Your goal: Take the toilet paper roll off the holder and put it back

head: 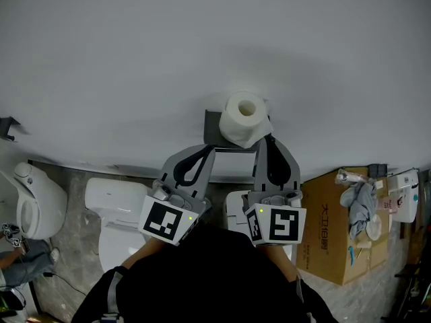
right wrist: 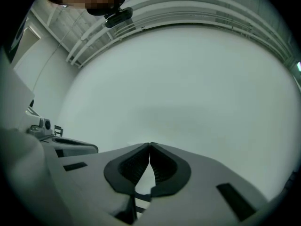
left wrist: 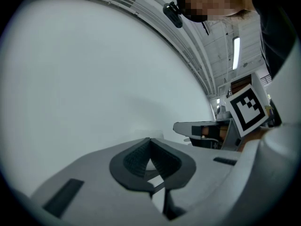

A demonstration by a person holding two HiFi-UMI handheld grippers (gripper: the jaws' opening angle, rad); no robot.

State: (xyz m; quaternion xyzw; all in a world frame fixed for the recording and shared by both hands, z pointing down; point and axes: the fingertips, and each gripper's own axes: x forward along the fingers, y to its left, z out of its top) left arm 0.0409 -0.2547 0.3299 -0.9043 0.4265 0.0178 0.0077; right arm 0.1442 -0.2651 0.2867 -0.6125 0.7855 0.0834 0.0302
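A white toilet paper roll [head: 243,117] sits on a dark grey holder [head: 213,126] fixed to the white wall, its open core facing up in the head view. My left gripper [head: 209,147] is just below and left of the roll, jaws shut with nothing between them. My right gripper [head: 264,138] is at the roll's lower right edge, also shut and empty; whether it touches the paper I cannot tell. In the left gripper view the left gripper [left wrist: 149,139] faces bare wall, with the right gripper [left wrist: 202,128] beside it. The right gripper [right wrist: 149,144] in its own view also faces bare wall; the roll is hidden.
A white toilet [head: 118,214] stands below the left gripper, and another white fixture [head: 30,200] is at the far left. A cardboard box [head: 330,241] with cloths on top stands at the right. A person [head: 17,258] crouches at the lower left.
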